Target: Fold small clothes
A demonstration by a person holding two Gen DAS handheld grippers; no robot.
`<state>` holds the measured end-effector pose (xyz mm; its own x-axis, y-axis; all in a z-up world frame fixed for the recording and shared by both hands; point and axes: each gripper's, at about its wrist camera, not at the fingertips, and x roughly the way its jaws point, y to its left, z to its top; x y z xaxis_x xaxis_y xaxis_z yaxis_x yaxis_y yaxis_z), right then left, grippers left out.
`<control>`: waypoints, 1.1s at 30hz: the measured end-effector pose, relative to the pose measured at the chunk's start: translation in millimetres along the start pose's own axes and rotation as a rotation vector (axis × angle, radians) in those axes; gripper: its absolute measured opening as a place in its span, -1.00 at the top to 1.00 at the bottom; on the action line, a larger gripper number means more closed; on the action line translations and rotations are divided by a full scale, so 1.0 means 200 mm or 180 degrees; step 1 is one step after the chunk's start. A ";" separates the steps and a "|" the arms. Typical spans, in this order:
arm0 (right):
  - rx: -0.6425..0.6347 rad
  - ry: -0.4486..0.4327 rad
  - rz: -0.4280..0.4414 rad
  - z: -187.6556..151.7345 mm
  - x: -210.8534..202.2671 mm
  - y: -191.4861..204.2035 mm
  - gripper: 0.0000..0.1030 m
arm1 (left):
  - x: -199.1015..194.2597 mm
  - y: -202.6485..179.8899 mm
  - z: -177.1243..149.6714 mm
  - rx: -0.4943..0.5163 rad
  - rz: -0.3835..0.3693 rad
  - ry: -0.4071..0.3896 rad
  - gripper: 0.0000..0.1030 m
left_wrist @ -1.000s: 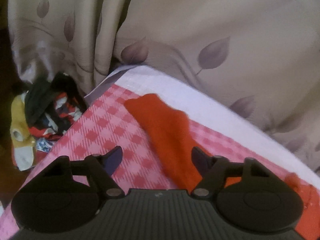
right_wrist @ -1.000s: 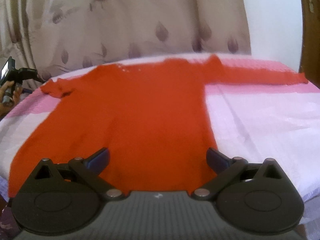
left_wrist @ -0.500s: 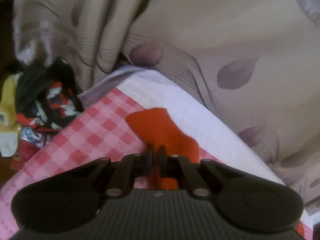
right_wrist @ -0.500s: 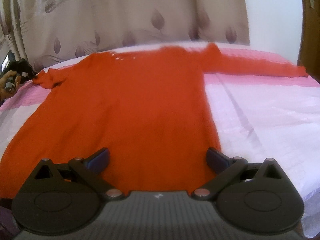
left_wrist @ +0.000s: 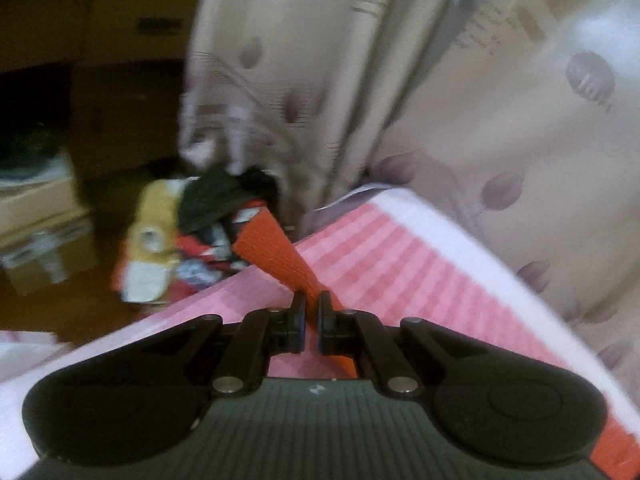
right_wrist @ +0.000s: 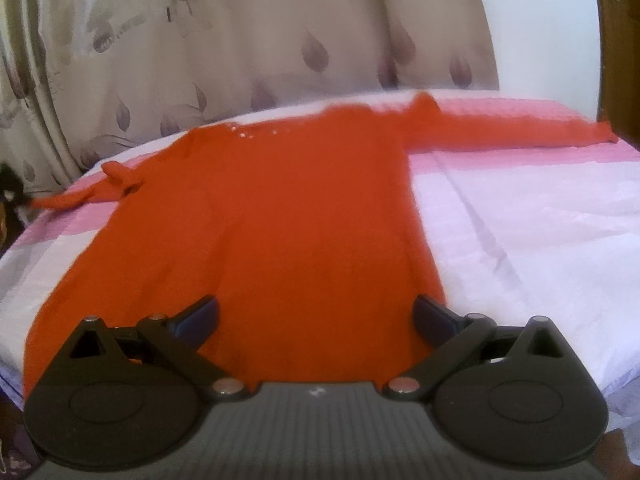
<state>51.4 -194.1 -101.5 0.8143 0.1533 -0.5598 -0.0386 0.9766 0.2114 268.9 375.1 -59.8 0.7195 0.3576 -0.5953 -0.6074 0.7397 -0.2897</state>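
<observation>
An orange long-sleeved sweater (right_wrist: 288, 216) lies flat on the bed, body towards me, right sleeve (right_wrist: 520, 130) stretched out to the right. My left gripper (left_wrist: 312, 322) is shut on the left sleeve (left_wrist: 276, 252) and holds its cuff end lifted off the bed; the sleeve sticks out forward past the fingers. In the right wrist view that sleeve (right_wrist: 80, 196) is drawn out to the left edge. My right gripper (right_wrist: 316, 316) is open and empty, hovering over the sweater's hem.
The bed has a pink-checked and white sheet (left_wrist: 400, 264) (right_wrist: 540, 220). A beige leaf-print curtain (right_wrist: 240, 48) hangs right behind it. A pile of other clothes (left_wrist: 192, 236) lies on the floor left of the bed, with cardboard boxes (left_wrist: 36, 240) beyond.
My left gripper closed on the left sleeve half a second ago and has since lifted and pulled it out leftward. The right gripper stays open over the hem, nearly still.
</observation>
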 end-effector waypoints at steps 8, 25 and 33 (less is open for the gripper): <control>0.0198 -0.0215 0.0047 0.00 -0.13 -0.10 -1.00 | -0.14 0.18 -0.13 -0.0186 0.0644 -0.0128 0.88; 0.1298 -0.0914 -0.0037 0.30 -0.19 -1.01 -1.00 | -0.63 -0.27 -0.40 0.0506 0.0071 -0.0683 -0.75; 0.1846 -0.0945 0.0094 0.64 0.19 -1.64 -0.99 | -0.43 -0.48 -0.64 0.0726 -0.0668 -0.0266 -0.67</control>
<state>168.2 -527.6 -89.5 0.9463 0.0495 -0.3195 0.1878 0.7202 0.6678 221.7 200.4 -77.2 0.8521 0.2222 -0.4739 -0.3583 0.9077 -0.2185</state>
